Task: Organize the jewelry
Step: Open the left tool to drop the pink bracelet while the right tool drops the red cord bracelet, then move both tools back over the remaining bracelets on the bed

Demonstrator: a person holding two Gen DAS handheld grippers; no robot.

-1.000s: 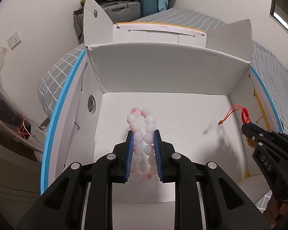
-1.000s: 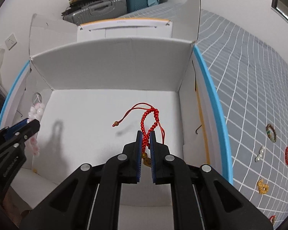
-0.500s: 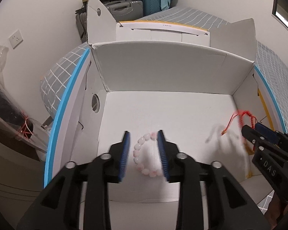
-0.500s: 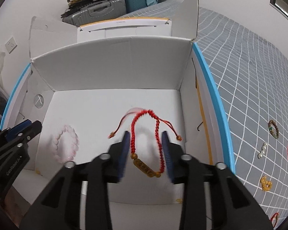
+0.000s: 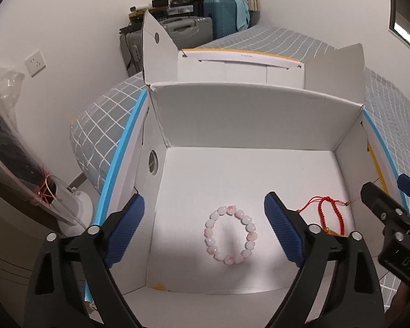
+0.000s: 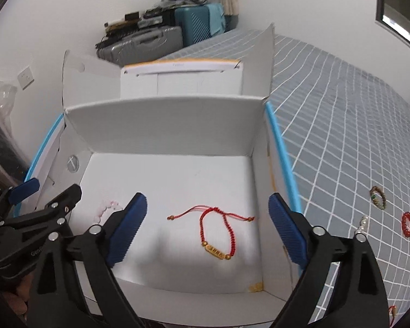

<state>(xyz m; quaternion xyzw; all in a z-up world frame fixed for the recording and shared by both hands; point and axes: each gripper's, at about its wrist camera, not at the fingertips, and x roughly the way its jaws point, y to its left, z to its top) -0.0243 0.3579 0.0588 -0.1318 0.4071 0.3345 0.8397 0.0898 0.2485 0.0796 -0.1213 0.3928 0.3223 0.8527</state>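
Box (image 6: 164, 125), bracelets (image 6: 377, 197) on bed (image 6: 341, 114)

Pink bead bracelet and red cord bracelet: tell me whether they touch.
Apart. The left wrist view shows bare white box floor between the pink bead bracelet and the red cord bracelet.

Left tongs (image 5: 203, 228) gape above pink bead bracelet (image 5: 230, 238) in box (image 5: 257, 114).

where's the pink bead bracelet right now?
The pink bead bracelet lies flat on the floor of the white box, left of the red cord bracelet, between the open left gripper's fingers.
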